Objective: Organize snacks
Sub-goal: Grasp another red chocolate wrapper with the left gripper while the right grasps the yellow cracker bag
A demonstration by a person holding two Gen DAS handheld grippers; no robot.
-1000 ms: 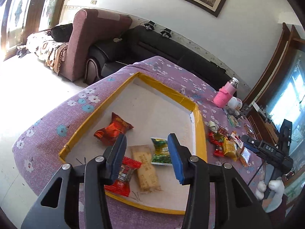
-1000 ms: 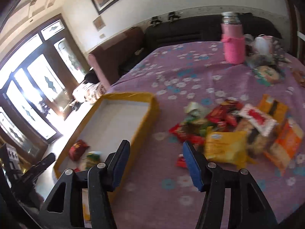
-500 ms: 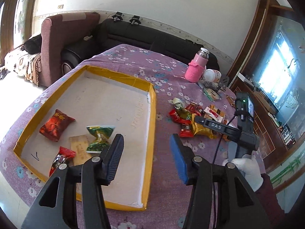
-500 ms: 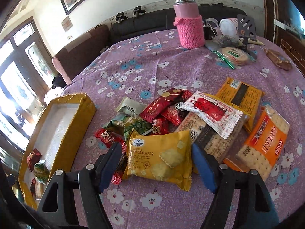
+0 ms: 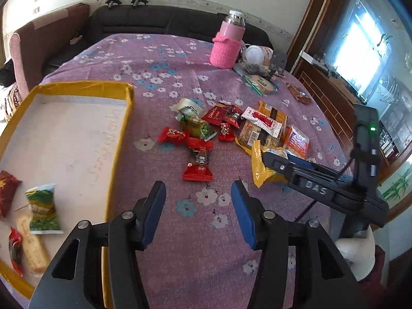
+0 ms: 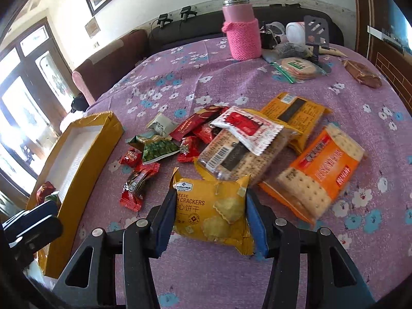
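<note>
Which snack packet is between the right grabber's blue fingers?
The yellow cheese crackers packet, nearest the camera, sits between the closing right gripper. The orange cracker pack lies beside it.

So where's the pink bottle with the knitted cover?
The pink bottle in its knitted sleeve stands upright at the far side of the purple flowered tablecloth, near the dark sofa, left of a bagged round cracker pack.

Bare tablecloth lies open between the yellow-rimmed tray and the snack pile.

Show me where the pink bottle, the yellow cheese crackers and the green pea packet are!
pink bottle (image 6: 241,38), right wrist view, knitted sleeve.
yellow cheese crackers (image 6: 213,211), right wrist view, pack front.
green pea packet (image 6: 157,150), right wrist view, printed peas.
</note>
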